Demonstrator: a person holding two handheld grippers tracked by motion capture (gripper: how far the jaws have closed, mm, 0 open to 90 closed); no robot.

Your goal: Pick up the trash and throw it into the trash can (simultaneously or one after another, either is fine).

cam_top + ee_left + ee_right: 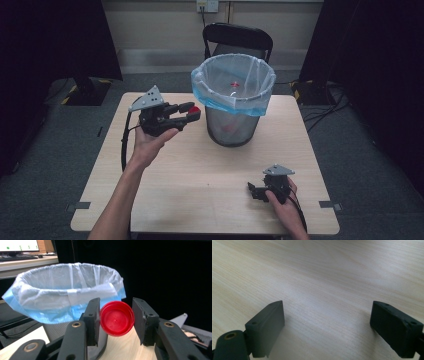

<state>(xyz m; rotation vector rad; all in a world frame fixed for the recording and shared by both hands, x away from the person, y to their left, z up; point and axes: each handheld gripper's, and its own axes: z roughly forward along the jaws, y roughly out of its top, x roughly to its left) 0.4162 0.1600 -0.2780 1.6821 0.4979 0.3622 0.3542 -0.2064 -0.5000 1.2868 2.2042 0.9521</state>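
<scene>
Holding a red bottle cap (116, 318) between its two black jaws, the left gripper (187, 113) is raised above the wooden table (200, 175), just short of a wire-mesh waste bin (233, 125) lined with a clear and blue plastic bag (233, 82). The jaws are closed only as far as the cap's width allows. In the left gripper view one jaw pad touches the cap's rim; whether the other pad touches cannot be told for certain, as a thin gap seems to show there. The cap's hollow underside faces back toward the gripper's camera.

From this gripper, the bin lies straight ahead along the line of the jaws and slightly to one side, with its open mouth near the level of the jaw tips. The cap is not yet over the opening; it hangs just outside the bag's rim, over the table. The coming move seems to call for a short carry forward over the rim before the jaws part.

The right gripper (255, 191) rests low near the table's near edge, well apart from the bin. Its jaws stand wide open with nothing between them, bare wood grain beneath. The left hand (150, 142) is clearly the nearer one to the bin.
</scene>
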